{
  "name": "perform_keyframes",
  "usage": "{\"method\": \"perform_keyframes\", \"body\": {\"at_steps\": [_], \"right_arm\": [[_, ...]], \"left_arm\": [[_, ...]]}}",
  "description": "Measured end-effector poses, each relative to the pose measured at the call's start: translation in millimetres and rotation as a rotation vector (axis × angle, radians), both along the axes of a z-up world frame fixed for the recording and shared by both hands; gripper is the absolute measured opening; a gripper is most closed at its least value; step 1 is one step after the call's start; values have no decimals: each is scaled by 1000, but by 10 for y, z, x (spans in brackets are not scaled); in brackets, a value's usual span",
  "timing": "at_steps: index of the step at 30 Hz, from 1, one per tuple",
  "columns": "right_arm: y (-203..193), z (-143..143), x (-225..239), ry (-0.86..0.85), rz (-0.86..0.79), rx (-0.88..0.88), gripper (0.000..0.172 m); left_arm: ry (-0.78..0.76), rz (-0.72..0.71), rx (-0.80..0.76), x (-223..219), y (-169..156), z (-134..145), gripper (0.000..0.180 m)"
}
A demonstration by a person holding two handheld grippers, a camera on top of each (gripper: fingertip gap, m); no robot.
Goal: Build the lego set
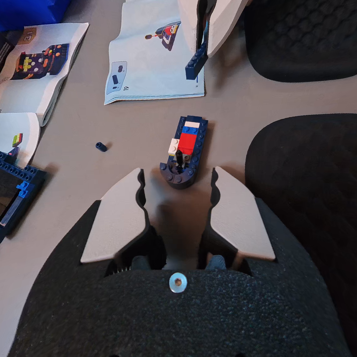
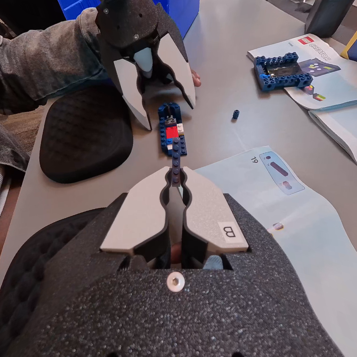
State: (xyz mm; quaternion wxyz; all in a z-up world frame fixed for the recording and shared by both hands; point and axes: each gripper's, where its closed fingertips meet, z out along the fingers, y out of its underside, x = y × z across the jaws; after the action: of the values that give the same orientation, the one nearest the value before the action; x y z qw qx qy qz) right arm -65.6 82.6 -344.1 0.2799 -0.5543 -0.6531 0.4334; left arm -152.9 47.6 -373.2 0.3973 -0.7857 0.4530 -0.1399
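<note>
The little brick boat sits flat on the grey table, and everything here is placed by it. The left gripper hangs just behind the boat's round end with its two fingers spread wide; nothing is between them, and bare table shows on both sides of that round end. The right gripper is at the boat's other, flat end, lifted off the table. Its fingers are close together and squeeze one end of a long dark blue strip, whose free end pokes out over the boat's flat end. On one long side of the boat lies a black pad, close by, with only a thin lane of table between them. On the other long side there is lots of open table, with just one small dark blue round piece lying alone, well apart. Past the flat end, an open light blue booklet lies with its near edge a short way from the boat. Farther off past the round piece are more open booklets and a blue brick frame near the table's far side.
</note>
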Motion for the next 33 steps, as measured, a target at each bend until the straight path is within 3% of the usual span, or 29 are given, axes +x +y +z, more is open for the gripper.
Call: {"method": "perform_keyframes", "body": {"at_steps": [5,10,17,21,24,28,33], "right_arm": [[10,-16,0,-8,-4,2,8],[1,-27,5,-14,-1,12,8],[-2,-42,6,-23,3,13,8],[11,-37,4,-32,0,15,8],[35,63,-21,-47,-25,61,8],[-136,218,-125,-115,2,58,7],[-337,128,-234,-267,40,121,8]], "left_arm": [[-2,-20,-5,0,-37,-1,74],[-4,-10,-12,-13,-26,-7,70],[15,30,26,3,50,0,47],[27,44,47,60,77,0,43],[20,37,50,72,64,15,59],[-51,39,35,24,47,86,59],[-127,31,88,26,38,253,62]]}}
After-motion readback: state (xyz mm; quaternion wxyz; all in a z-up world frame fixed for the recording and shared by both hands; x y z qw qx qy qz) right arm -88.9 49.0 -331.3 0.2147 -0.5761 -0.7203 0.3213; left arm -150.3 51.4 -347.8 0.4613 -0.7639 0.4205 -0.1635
